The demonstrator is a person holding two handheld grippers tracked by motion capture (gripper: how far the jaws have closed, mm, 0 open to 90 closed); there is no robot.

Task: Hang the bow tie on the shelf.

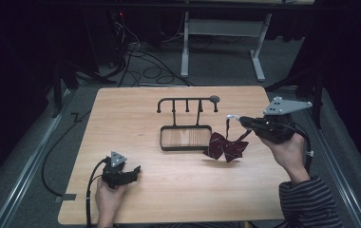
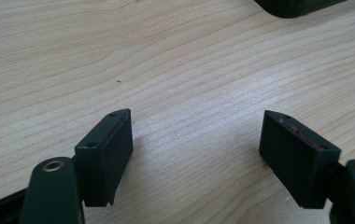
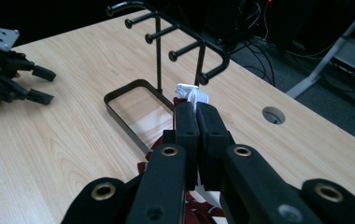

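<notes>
Two black jaws of the right gripper (image 3: 197,114) press together on the white end (image 3: 192,93) of a bow tie's strap; the dark red striped bow tie (image 1: 225,147) hangs below them, its lower edge on the table (image 1: 169,190) just right of the rack's tray (image 1: 186,138); the gripper itself sits right of the black peg rack (image 1: 188,102), raised above the wood; the left gripper (image 1: 132,172) rests well to the near left of that rack, low over bare table, its jaws spread wide with nothing between the pads (image 2: 110,154).
</notes>
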